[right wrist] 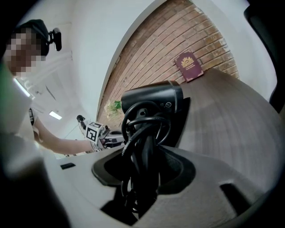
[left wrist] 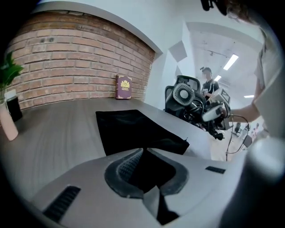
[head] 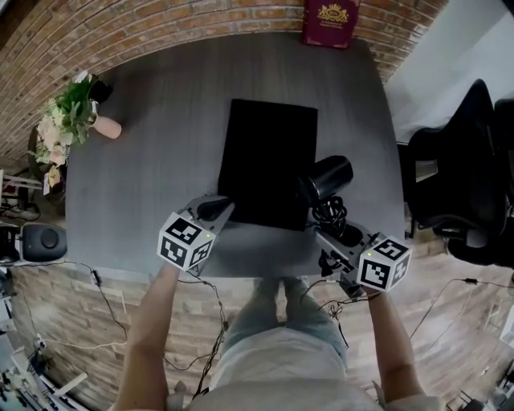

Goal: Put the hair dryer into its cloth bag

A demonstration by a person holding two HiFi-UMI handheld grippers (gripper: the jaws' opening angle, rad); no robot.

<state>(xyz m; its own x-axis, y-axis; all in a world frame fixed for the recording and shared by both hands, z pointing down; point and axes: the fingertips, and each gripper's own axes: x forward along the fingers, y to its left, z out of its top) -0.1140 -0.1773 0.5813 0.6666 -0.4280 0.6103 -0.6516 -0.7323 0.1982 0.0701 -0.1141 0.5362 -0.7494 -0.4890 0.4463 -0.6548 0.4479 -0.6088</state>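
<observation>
The black cloth bag (head: 269, 152) lies flat on the grey table (head: 161, 160). My left gripper (head: 215, 209) is at the bag's near left corner. In the left gripper view the gripper (left wrist: 143, 150) is shut on the edge of the bag (left wrist: 133, 129), with black cloth between its pads. The black hair dryer (head: 329, 177) hovers over the bag's near right corner, its cord (head: 329, 210) coiled round the handle. My right gripper (head: 340, 233) is shut on that handle and cord. In the right gripper view the gripper (right wrist: 144, 153) has the dryer's barrel (right wrist: 151, 98) above its jaws.
A maroon book (head: 329, 20) stands against the brick wall at the table's far edge. A vase of flowers (head: 68, 120) sits at the left end. A black office chair (head: 474, 177) stands right of the table. Cables lie on the floor by my feet.
</observation>
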